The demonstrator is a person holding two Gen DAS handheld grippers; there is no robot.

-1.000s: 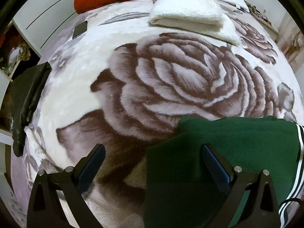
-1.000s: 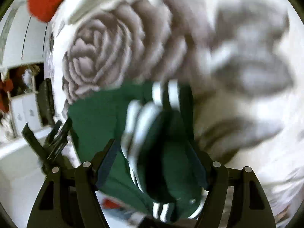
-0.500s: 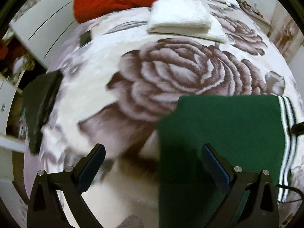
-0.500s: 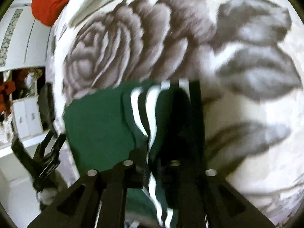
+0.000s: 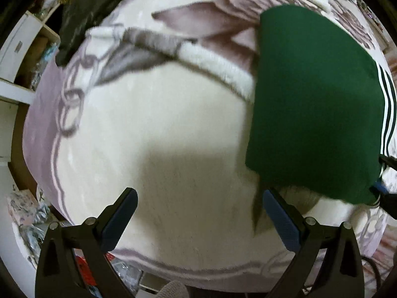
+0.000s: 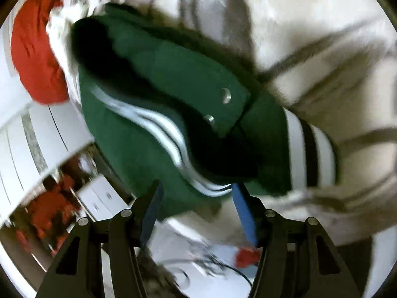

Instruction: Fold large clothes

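Folded dark-green fleece garment with white side stripes (image 5: 315,99) is lying on the plush rose-patterned bed blanket (image 5: 173,124), left tongs (image 5: 198,219) hanging apart and empty beside it, right tongs (image 6: 196,211) parted at its striped edge; fold seemingly finishing, next calling for setting it aside.

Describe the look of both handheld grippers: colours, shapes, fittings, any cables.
The left gripper and right gripper are built alike: matte black angular frames with triangular cut-outs, round silver bolts at the joints, and two tapered jaws faced with blue pads. A thin black cable trails below the right one. No markings, sleeves or hands show.
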